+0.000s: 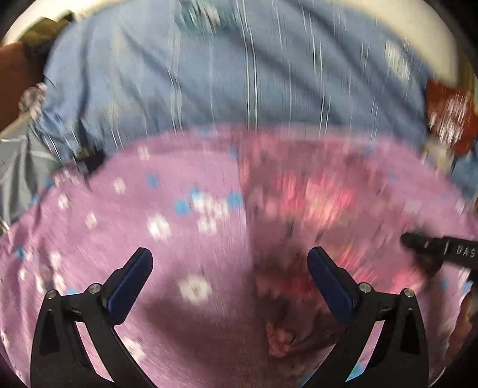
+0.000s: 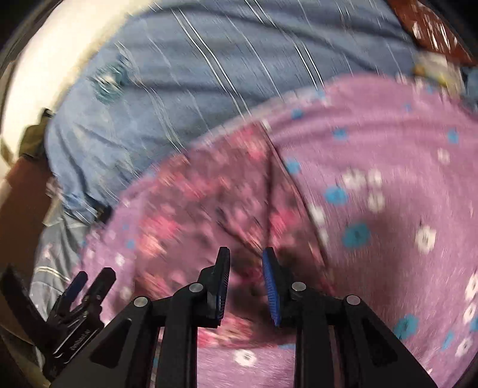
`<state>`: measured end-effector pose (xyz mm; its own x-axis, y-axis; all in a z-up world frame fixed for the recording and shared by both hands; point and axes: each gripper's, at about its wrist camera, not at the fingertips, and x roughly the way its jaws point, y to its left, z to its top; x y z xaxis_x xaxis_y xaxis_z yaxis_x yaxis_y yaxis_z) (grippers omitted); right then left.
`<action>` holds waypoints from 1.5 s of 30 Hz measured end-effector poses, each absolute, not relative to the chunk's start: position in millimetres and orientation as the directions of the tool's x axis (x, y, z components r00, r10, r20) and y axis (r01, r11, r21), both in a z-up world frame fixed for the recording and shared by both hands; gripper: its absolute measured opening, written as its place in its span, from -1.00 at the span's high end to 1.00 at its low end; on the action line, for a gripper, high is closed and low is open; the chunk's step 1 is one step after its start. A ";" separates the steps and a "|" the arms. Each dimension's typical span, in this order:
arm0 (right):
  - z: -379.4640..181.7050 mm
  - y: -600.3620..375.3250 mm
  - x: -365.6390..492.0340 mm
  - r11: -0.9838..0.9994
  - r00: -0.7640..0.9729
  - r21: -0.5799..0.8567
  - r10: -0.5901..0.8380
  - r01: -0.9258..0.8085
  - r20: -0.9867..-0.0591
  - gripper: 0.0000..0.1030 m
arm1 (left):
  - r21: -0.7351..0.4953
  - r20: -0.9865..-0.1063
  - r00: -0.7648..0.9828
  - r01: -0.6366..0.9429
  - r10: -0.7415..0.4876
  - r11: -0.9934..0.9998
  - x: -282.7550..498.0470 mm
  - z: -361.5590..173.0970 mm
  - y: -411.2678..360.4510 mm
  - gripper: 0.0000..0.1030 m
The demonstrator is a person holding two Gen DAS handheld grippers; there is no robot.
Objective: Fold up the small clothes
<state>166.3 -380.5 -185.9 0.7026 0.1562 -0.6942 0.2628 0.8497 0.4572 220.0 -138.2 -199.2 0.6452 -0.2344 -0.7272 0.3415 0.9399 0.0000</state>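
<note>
A small garment of darker pink flowered cloth [image 1: 313, 203] [image 2: 194, 203] lies on a lilac cloth with blue and white flowers [image 1: 134, 215] [image 2: 388, 167]. Both views are smeared by motion. My left gripper [image 1: 230, 262] hangs wide open over the line where the two cloths meet, with nothing between its fingers. My right gripper [image 2: 246, 268] stands low over the pink garment beside its seam. Its jaws are a narrow gap apart, and I see no cloth pinched between the pads. Its black tip [image 1: 410, 240] reaches in from the right edge of the left wrist view. The left gripper [image 2: 91, 279] shows at the lower left of the right wrist view.
A blue cloth with thin white stripes [image 1: 239, 74] [image 2: 224, 59] lies crumpled behind the lilac one. Beyond it runs a white edge [image 2: 38, 74]. A red-brown patterned thing [image 1: 448, 116] [image 2: 430, 27] sits at the far right, and something brown [image 1: 15, 74] at the far left.
</note>
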 end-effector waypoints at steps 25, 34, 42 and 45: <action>-182.1 -359.1 211.8 0.846 0.759 0.494 0.186 0.199 -0.625 0.45 | 0.112 -0.684 0.709 0.336 -0.173 0.935 224.8 -202.2 -150.1 -1.00; -186.4 -354.7 207.1 0.880 0.736 0.431 0.155 0.201 -0.659 0.37 | 0.116 -0.686 0.707 0.335 -0.169 0.935 224.0 -202.5 -153.5 -1.00; -174.4 -352.0 197.3 0.888 0.776 0.428 0.148 0.169 -0.613 0.32 | 0.095 -0.694 0.698 0.335 -0.179 0.937 225.3 -201.4 -153.6 -1.00; -165.9 -349.1 191.3 0.896 0.804 0.421 0.143 0.142 -0.577 0.32 | 0.079 -0.697 0.693 0.333 -0.187 0.939 225.8 -199.9 -152.4 -1.00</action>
